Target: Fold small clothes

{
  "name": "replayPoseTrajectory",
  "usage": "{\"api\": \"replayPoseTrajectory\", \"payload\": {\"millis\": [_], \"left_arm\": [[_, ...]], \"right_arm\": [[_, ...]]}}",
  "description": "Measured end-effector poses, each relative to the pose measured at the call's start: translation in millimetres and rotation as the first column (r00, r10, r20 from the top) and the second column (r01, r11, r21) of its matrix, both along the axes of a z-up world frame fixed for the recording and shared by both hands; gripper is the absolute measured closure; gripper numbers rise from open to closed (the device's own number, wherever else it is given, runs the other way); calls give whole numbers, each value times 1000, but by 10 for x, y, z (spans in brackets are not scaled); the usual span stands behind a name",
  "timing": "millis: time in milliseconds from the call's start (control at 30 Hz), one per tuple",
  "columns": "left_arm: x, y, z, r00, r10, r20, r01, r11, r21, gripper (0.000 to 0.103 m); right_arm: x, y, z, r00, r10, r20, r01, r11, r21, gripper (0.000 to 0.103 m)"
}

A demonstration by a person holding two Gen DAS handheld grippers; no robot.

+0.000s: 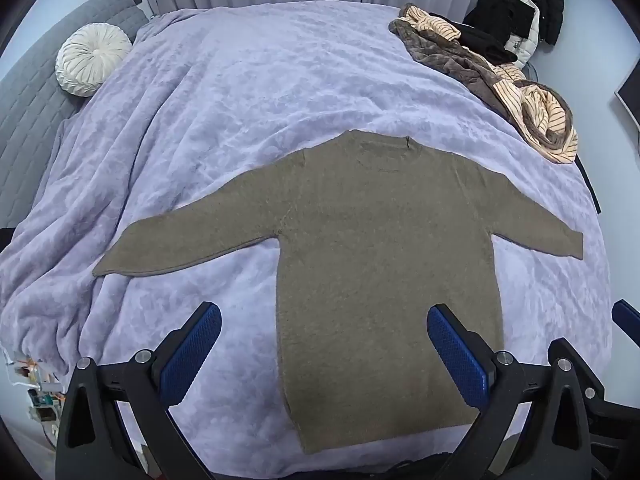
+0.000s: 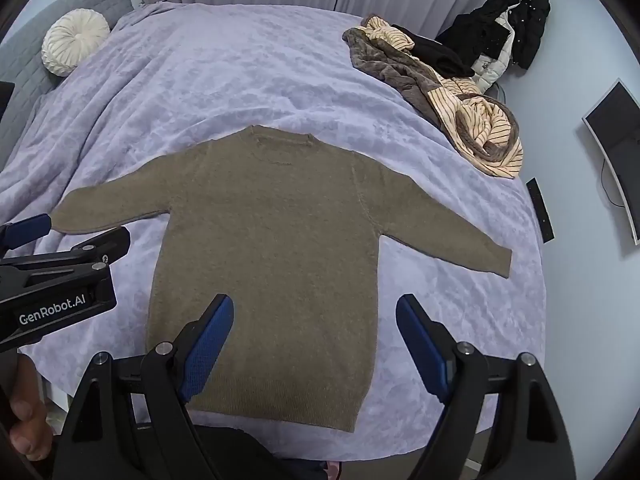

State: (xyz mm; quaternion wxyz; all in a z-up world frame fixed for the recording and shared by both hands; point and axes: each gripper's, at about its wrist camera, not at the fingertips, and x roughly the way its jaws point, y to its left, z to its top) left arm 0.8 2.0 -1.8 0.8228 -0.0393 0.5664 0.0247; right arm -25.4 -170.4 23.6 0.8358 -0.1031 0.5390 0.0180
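Olive-brown sweater is laid flat at frame centre on the lavender blanket, both sleeves spread outward, hem toward the bottom edge. Left gripper is held above the hem, released, nothing between its blue pads. Right gripper likewise spread wide, empty. Striped-and-brown clothes pile is seen upper right; round white cushion upper left.
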Motion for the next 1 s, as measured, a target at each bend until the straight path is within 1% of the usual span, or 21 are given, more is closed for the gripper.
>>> {"api": "replayPoseTrajectory", "payload": {"millis": [133,300,367,467,500,533,567,633,733,800,867,1000], "left_arm": [[-17,73,-29,999,-44,15,44,999,-13,0],[-44,17,-52,995,-92,27,92,995,-37,0],[-29,-65,-37,995,-99,34,100,994,-52,0],[-27,-64,-29,993,-101,54,105,990,-97,0],[-29,-75,-21,993,-99,62,105,989,-99,0],[-34,-111,-4,991,-101,92,110,989,-97,0],[-32,-136,4,990,-104,91,112,991,-80,0],[-1,-189,8,991,-117,66,119,992,-34,0],[42,-239,-14,993,-111,27,110,994,23,0],[52,-234,-15,995,-97,10,97,995,30,0],[54,-246,1,996,-85,23,84,996,42,0],[41,-300,31,997,-67,23,66,996,60,0]], "right_arm": [[-41,94,9,1000,-18,-16,18,1000,-8,17],[-123,176,-7,999,-38,-37,37,999,-23,17],[-141,206,-16,998,-38,-46,37,999,-29,17],[-152,203,-26,998,-32,-53,29,998,-46,17],[-156,183,-27,998,-32,-52,30,998,-50,17],[-135,207,-15,998,-34,-53,31,998,-53,17],[-129,182,-17,998,-37,-52,34,998,-51,17],[-101,126,-16,998,-42,-50,40,998,-39,17],[-24,69,7,998,-37,-41,37,999,-12,17],[18,73,12,999,-31,-34,31,1000,2,17],[71,35,16,1000,-14,-27,14,1000,12,17],[147,1,-9,999,19,-27,-18,999,37,17]]}}
